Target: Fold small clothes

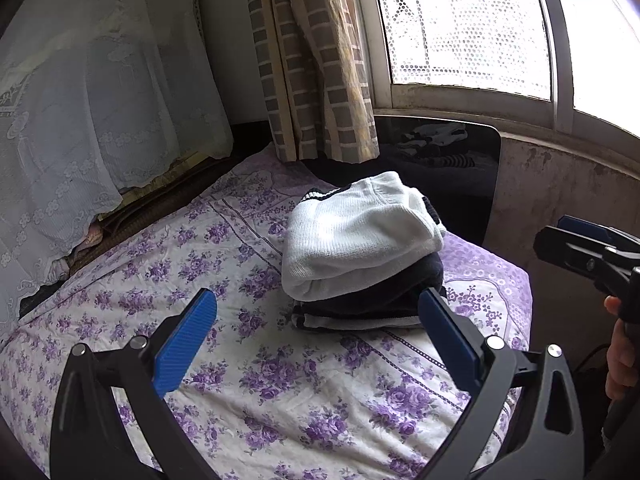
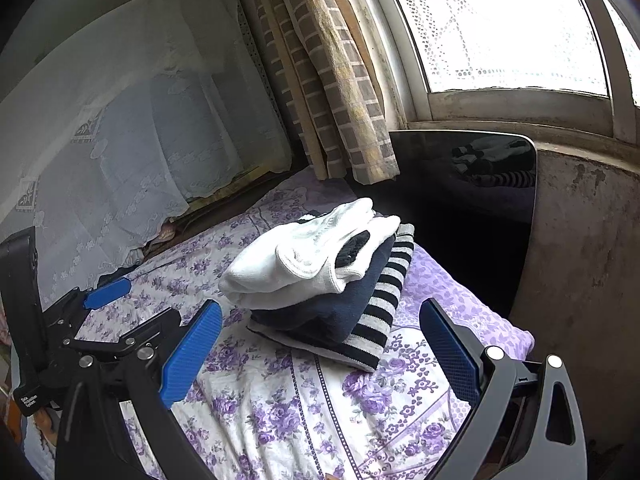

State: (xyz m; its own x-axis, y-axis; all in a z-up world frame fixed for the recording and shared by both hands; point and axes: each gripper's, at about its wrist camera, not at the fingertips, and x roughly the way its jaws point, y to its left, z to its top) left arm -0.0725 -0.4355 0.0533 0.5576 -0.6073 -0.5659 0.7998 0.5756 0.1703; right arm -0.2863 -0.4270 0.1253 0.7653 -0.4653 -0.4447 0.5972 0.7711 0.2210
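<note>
Left wrist view shows the left claw point(image 1: 318, 320) spread wide and empty, with the stack point(image 1: 360, 256) of folded clothes just ahead between its fingertips; the right claw point(image 2: 320, 332) is likewise wide open and empty, the stack just beyond it. A white piece point(image 2: 296, 256) tops a navy one point(image 2: 340, 308) and a striped one point(image 2: 384, 312). Folding looks done for these; the next move likely calls for fetching another garment, though none lies loose in view. Under both claws spreads a floral bed point(image 1: 280, 380); beyond hang a curtain point(image 1: 316, 60), a window point(image 1: 464, 24) and lace point(image 1: 100, 100).
</note>
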